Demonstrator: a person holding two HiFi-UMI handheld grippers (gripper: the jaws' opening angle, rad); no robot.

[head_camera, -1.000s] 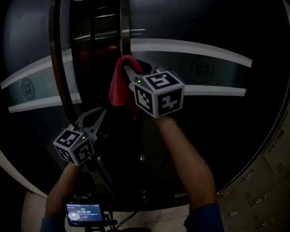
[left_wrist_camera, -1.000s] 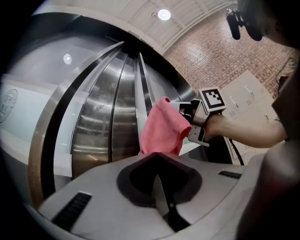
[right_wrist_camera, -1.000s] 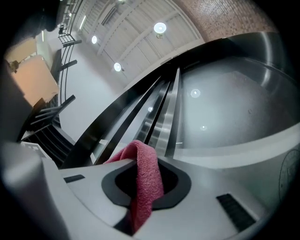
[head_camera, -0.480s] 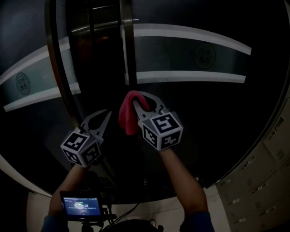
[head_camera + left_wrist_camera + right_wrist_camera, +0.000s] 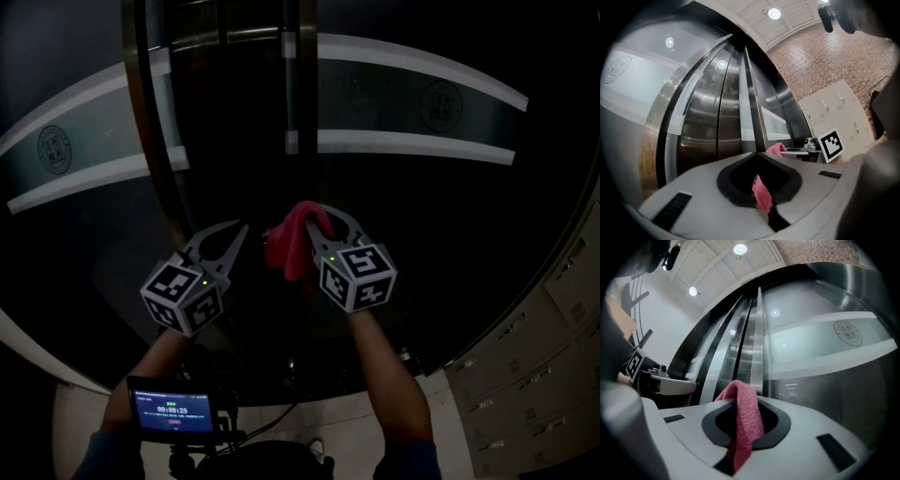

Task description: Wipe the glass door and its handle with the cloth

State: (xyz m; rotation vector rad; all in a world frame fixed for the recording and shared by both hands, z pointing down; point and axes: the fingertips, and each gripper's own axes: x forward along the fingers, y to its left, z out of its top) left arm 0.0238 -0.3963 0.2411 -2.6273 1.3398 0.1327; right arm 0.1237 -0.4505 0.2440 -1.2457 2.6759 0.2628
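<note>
The dark glass door (image 5: 450,216) with white frosted stripes fills the head view. Its upright metal handle (image 5: 291,84) stands above both grippers. My right gripper (image 5: 317,225) is shut on a red cloth (image 5: 289,246), which bunches over the jaw tips and lies close against the glass below the lower stripe. In the right gripper view the cloth (image 5: 747,423) drapes over the closed jaws of the right gripper (image 5: 747,399). My left gripper (image 5: 236,231) is shut and holds nothing, just left of the cloth. A pink patch shows through the left gripper's (image 5: 757,155) jaw gap.
A long curved metal bar (image 5: 155,141) runs down the door at the left. Grey lockers (image 5: 534,375) stand at the lower right. A small lit screen (image 5: 173,412) sits by the person's left arm, and a brick wall (image 5: 820,61) shows in the left gripper view.
My right gripper has carried the cloth down the glass, from level with the white stripes to well below them. The left gripper has stayed beside it, still shut.
</note>
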